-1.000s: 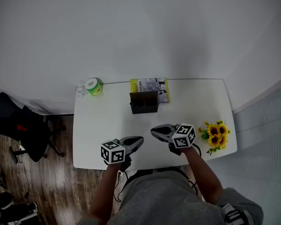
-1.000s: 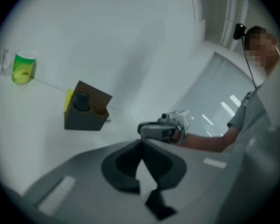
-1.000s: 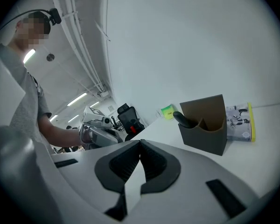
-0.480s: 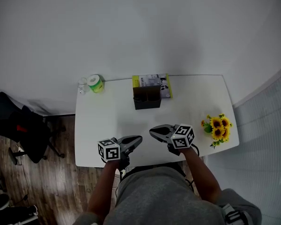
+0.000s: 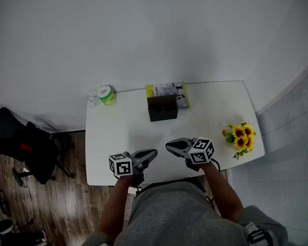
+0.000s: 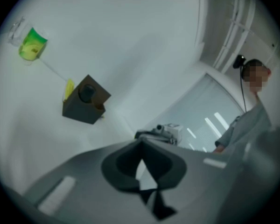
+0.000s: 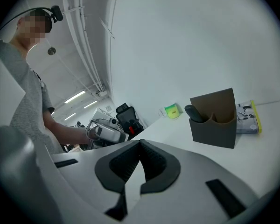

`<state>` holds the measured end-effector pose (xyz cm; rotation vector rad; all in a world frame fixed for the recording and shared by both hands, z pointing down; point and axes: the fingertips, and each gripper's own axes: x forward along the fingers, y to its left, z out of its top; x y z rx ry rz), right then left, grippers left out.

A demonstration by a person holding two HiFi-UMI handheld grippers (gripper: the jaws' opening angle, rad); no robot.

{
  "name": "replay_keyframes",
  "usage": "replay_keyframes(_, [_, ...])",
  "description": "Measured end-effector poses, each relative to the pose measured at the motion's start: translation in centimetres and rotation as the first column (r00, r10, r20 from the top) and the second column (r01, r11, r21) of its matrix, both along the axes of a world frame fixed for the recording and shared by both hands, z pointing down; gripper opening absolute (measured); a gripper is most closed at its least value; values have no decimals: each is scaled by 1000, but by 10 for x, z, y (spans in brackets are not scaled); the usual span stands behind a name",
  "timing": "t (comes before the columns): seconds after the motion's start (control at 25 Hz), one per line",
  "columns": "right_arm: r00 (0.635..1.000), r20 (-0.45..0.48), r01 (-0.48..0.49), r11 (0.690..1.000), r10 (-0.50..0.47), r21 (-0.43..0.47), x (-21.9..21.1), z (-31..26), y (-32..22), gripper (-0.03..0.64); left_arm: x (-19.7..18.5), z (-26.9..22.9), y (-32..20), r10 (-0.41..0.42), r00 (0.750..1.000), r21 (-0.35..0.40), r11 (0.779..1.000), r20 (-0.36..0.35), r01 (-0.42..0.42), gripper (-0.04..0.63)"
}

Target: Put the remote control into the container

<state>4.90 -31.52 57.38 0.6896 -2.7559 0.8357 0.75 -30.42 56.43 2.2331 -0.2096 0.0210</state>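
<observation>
Right gripper view shows the remote control (image 7: 195, 113) standing upright in the left compartment of the container (image 7: 214, 127), at the table's far side; right gripper (image 7: 140, 143) slightly nearer than left gripper (image 6: 141, 146); both closed, empty

Tabletop (image 5: 123, 132) is showing smooth white, slight sheen. Container (image 5: 162, 109) is looking matt dark brown, board or plastic, can't tell which. Remote control (image 7: 194, 113) is reading as smooth black plastic. Left gripper (image 5: 155, 151) and right gripper (image 5: 168, 146) are showing matt grey plastic shells with dark ribbed pads (image 7: 126, 164). Floor (image 5: 61, 199) is showing wood planks. Person's clothing (image 5: 169, 214) is looking like grey cloth.
</observation>
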Motion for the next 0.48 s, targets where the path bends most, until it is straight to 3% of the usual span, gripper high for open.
replay_keyframes(0.48, [999,-52,4,1000,-4,1,-2,8,6,17,1,8,10,45,998,5,999,38,-46,-2])
